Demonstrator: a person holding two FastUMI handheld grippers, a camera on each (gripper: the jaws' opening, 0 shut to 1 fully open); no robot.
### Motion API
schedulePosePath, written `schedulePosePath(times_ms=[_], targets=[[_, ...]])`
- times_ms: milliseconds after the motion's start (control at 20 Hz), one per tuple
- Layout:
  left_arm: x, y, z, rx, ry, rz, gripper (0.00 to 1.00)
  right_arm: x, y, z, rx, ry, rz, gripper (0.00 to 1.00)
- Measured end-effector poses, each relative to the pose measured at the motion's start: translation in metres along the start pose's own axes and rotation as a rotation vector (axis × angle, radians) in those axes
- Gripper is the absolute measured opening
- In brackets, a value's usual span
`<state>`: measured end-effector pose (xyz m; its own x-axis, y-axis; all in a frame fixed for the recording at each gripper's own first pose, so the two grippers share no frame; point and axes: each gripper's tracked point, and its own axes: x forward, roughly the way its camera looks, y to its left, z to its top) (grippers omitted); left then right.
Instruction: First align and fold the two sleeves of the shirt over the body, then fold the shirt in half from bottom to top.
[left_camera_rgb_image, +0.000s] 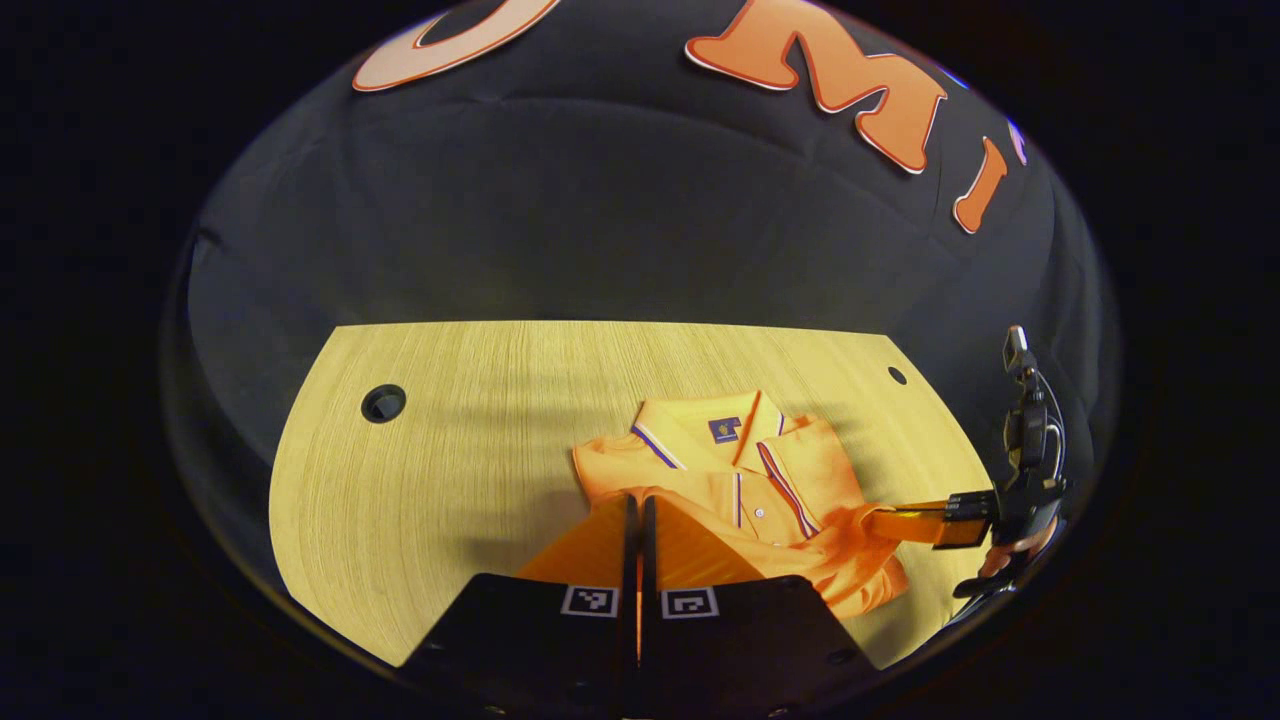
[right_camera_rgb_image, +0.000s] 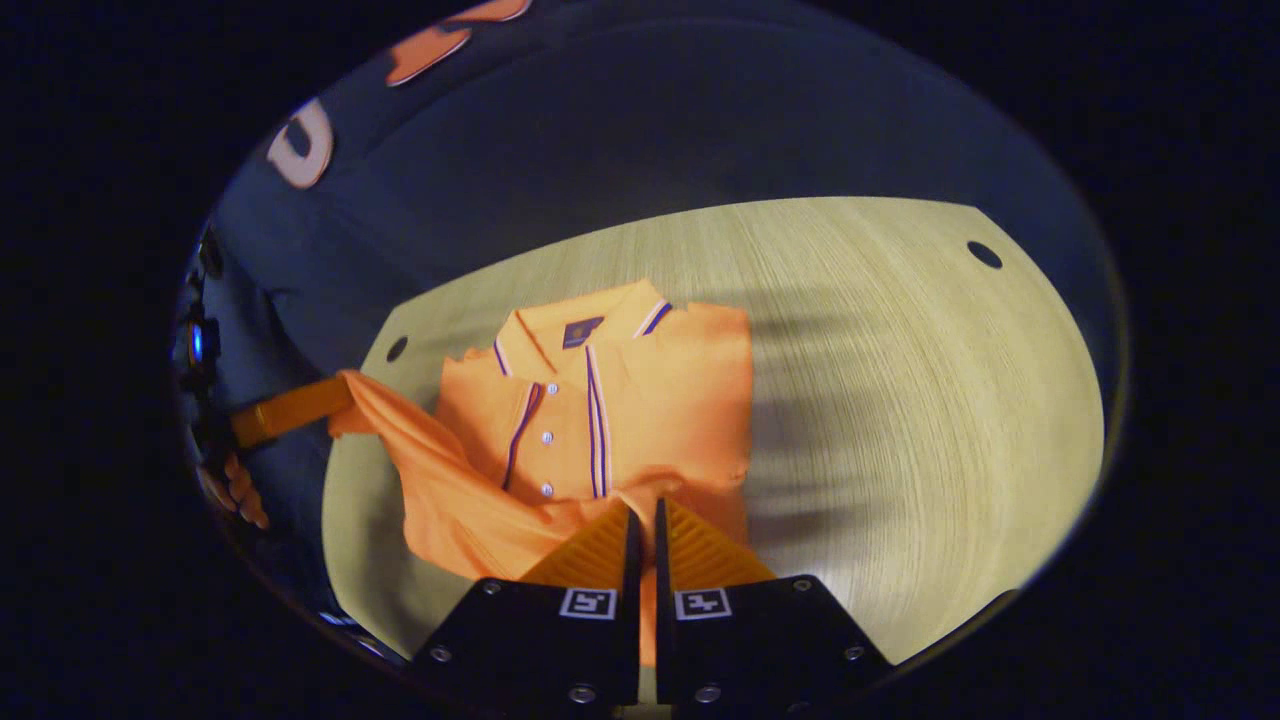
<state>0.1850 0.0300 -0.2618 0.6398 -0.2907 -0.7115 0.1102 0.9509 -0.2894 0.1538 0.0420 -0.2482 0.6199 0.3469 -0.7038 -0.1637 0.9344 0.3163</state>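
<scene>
In the left gripper view the left gripper (left_camera_rgb_image: 637, 510) has its fingers (left_camera_rgb_image: 630, 540) drawn close together, only a thin slit between them, pinching the near edge of the orange shirt (left_camera_rgb_image: 740, 480) where the cloth rises to meet their tips. In the right gripper view the right gripper (right_camera_rgb_image: 640, 520) likewise has its fingers (right_camera_rgb_image: 627, 545) nearly closed, clamped on the shirt's lower hem just below the button placket.

Between and beyond both pairs of fingers the shirt lies on the pale wooden bench (left_camera_rgb_image: 460, 440), collar away from the cameras, front up, with striped placket and collar trim showing. Its lower part is lifted off the bench and bunched toward the grippers; the upper body lies flat.

Seen from the left gripper view, the right gripper reaches in from the right edge, level with the bench, a hand (left_camera_rgb_image: 1015, 555) gripping its handle from below. In the right gripper view the left gripper comes in from the left edge, cloth stretched taut to it, with a hand (right_camera_rgb_image: 235, 490) beneath.
</scene>
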Motion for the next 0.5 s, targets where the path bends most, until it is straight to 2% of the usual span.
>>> schedulePosePath(times_ms=[50,100,250,500], targets=[[0.001,0.000,0.001,0.009,0.000,0.002,0.01,0.003,-0.002,0.012,0.014,-0.042,-0.012,0.07],[0.002,-0.001,0.005,0.015,-0.011,0.002,0.01,0.004,-0.001,0.009,0.012,-0.019,-0.007,0.07],[0.007,-0.005,0.018,0.037,-0.040,-0.004,0.01,0.008,-0.021,0.040,-0.017,-0.096,-0.077,0.06],[0.023,-0.002,0.055,0.040,-0.087,0.000,0.01,0.014,-0.020,0.094,-0.031,-0.160,-0.096,0.06]])
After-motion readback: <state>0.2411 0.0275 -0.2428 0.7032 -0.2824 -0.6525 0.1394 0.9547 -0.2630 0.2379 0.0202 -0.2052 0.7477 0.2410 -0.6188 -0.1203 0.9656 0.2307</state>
